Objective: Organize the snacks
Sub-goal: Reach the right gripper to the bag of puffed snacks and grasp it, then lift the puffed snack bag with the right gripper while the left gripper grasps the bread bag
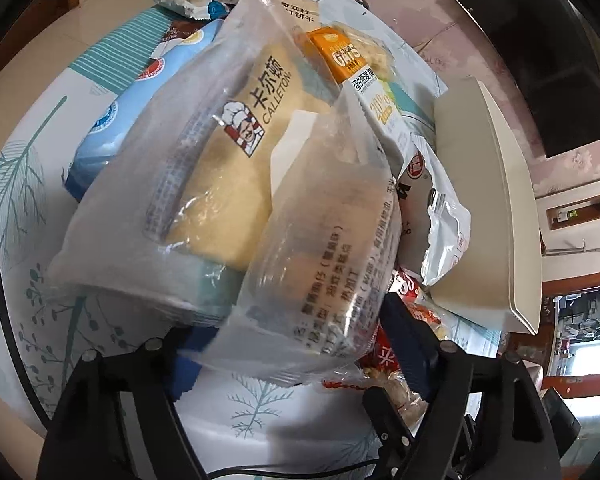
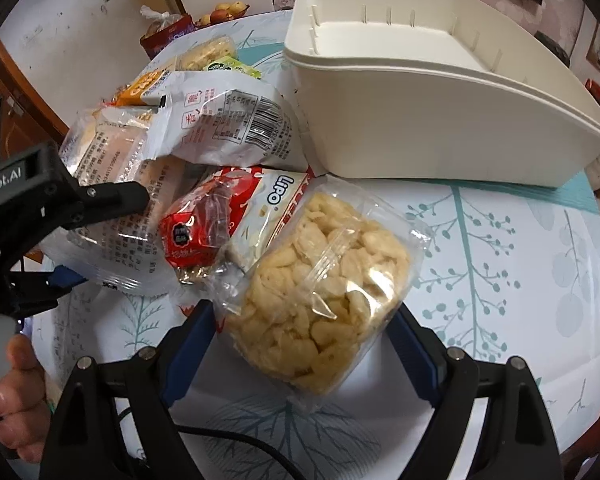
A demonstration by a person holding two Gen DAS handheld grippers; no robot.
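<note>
Left gripper point(image 1: 296, 344) pinching a clear wrapped bun packet point(image 1: 324, 264) between its blue-padded fingers point(image 1: 406, 344), the packet lifted toward the lens and filling the middle of the left wrist view. Behind it, a larger Calleton bread pack point(image 1: 204, 160), seemingly resting on the heap rather than held, though hard to judge from so close. Farther back, an orange oats packet point(image 1: 342, 58) and a blue packet point(image 1: 112, 120) on the left. To the right, a torn white bag point(image 1: 440, 216) leaning against the cream storage bin point(image 1: 488, 200).

Right gripper point(image 2: 300, 336) closed on a clear bag of pale puffed crisps point(image 2: 320, 304), jaws pressing its two sides, the bag held just above the leaf-print tablecloth point(image 2: 520, 280). Beyond it, a Lipo biscuit pack point(image 2: 268, 208) and a small red-wrapped snack point(image 2: 188, 232) lying near the bag's far left edge. Same white bag point(image 2: 228, 120) with barcode showing, just left of the bin point(image 2: 420, 120), which stands open-topped at far right. Other gripper point(image 2: 112, 200) entering from the left, clamped on the clear packet point(image 2: 112, 184).
</note>
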